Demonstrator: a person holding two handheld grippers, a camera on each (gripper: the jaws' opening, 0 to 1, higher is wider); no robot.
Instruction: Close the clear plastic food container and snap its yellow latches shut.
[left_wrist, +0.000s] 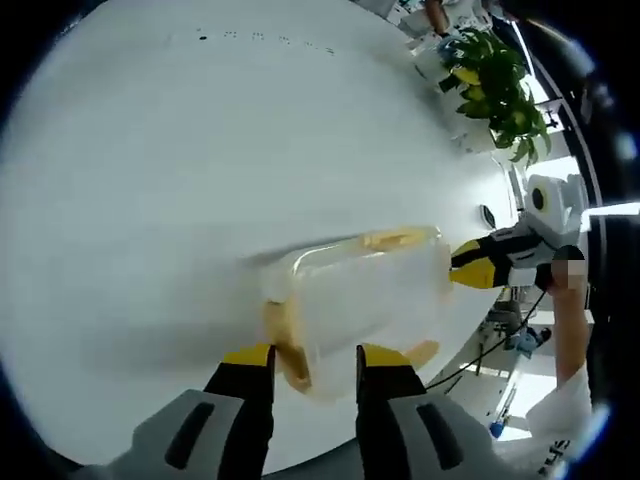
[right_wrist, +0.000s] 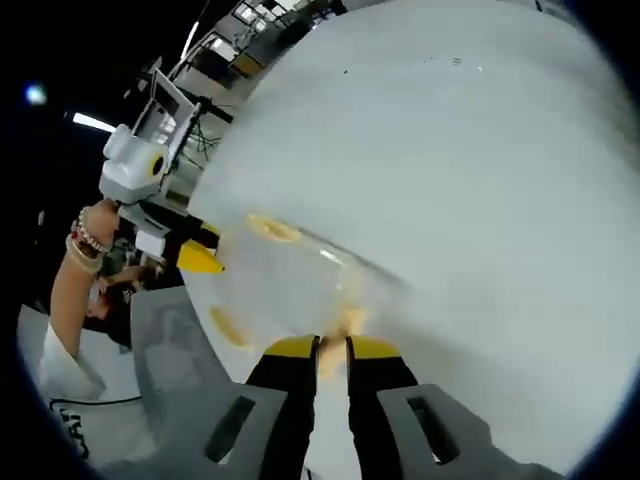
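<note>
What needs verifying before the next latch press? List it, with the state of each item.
1. Container resting on the white table: ok.
2. Container closed all round: cannot tell, both views are blurred.
3. Left tool at the container's near end, jaws apart: ok; contact cannot tell.
4. Right tool at the opposite end, jaws almost together at a yellow latch: ok; grip cannot tell.
5. Side latch snapped down: cannot tell.

No readable text, label, brand, number or sign anywhere in either view.
</note>
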